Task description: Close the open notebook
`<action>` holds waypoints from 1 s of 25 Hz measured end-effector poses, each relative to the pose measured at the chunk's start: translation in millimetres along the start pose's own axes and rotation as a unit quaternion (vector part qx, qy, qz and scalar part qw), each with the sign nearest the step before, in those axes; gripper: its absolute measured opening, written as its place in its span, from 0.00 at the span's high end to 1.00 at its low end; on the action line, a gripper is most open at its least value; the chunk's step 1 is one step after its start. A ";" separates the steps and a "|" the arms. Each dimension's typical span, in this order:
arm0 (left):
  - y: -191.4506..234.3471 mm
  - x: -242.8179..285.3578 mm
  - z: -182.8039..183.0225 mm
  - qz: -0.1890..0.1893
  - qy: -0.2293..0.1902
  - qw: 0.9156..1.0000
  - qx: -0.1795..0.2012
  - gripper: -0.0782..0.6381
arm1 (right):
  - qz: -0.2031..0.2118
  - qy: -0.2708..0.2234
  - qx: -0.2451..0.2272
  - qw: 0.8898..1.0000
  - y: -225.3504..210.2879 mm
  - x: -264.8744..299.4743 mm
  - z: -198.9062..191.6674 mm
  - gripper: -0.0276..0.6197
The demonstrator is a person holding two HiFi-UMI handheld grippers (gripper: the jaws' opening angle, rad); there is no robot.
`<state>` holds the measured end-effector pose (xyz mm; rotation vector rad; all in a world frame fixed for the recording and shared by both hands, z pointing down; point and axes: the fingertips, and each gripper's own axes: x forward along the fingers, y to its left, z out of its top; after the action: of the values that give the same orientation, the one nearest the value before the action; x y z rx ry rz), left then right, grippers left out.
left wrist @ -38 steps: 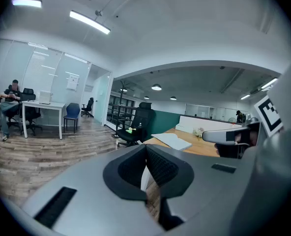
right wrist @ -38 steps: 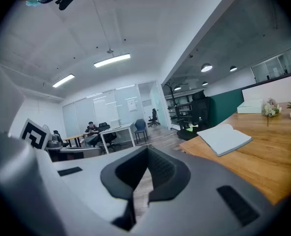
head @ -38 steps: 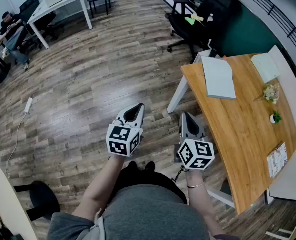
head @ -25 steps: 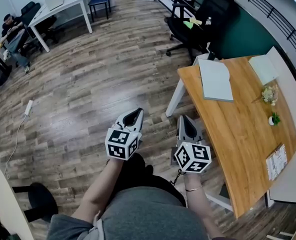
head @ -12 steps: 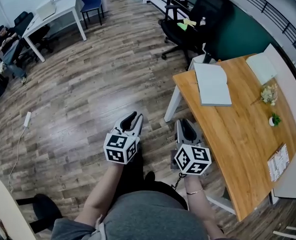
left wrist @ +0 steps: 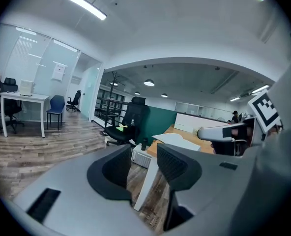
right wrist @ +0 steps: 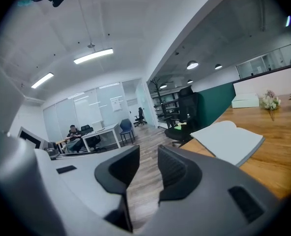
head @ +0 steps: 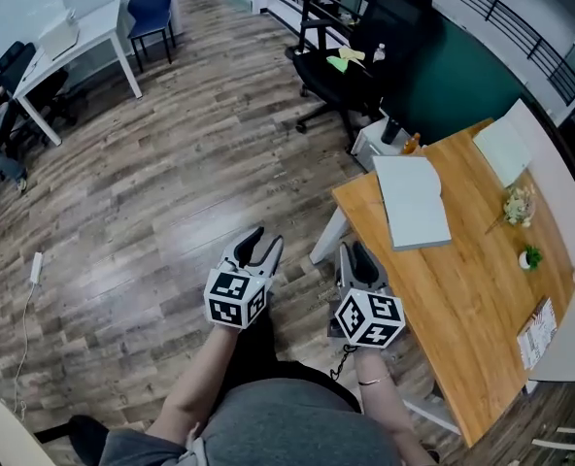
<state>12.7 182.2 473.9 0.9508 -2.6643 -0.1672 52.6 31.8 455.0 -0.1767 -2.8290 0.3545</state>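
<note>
- The open notebook (head: 411,202) lies flat with its pages up on the wooden table (head: 482,328), near the table's corner that is closest to the black office chair (head: 360,61).
- Both grippers hang in the air over the wooden floor (head: 171,183), in front of the person's body. In the head view the notebook is ahead of them and to the right, well apart from both.
- The left gripper (head: 265,241) has its jaws spread, they have just been opening, and it holds nothing. Through the gap its own view shows only the floor and the white table leg (left wrist: 146,181).
- The right gripper (head: 357,255) also has its jaws spread after opening just now, with nothing between them. In its own view the notebook shows to the right of the jaws, not inside the gap.
- The right gripper is the one nearer to the table, close to its edge, while the left one is further out over the floor.
- The table's edge and corner lie between the grippers and the notebook.
- A low white unit (head: 370,136) stands just beside that corner.
- Other things on the table – a closed pale book (head: 504,149), a small bunch of flowers (head: 518,205), a little green plant (head: 530,257) and a printed leaflet (head: 535,333) – are all apart from the notebook.
</note>
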 end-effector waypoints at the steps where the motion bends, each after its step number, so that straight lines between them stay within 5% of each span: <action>1: 9.2 8.9 3.2 -0.004 0.003 1.000 0.000 0.67 | -0.005 -0.001 0.001 1.000 0.4 11.4 4.1 0.79; 13: 79.6 102.0 39.6 -0.067 0.037 0.997 0.027 0.67 | -0.085 -0.016 0.018 0.996 -9.2 100.0 40.8 0.78; 25: 67.5 168.8 48.4 -0.138 0.058 0.988 0.038 0.67 | -0.166 -0.021 0.036 0.985 -50.7 106.8 48.9 0.78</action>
<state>-167.0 127.7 483.9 1.3100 -2.4390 -0.0690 -67.7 -11.4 450.8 0.3188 -2.8121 0.3858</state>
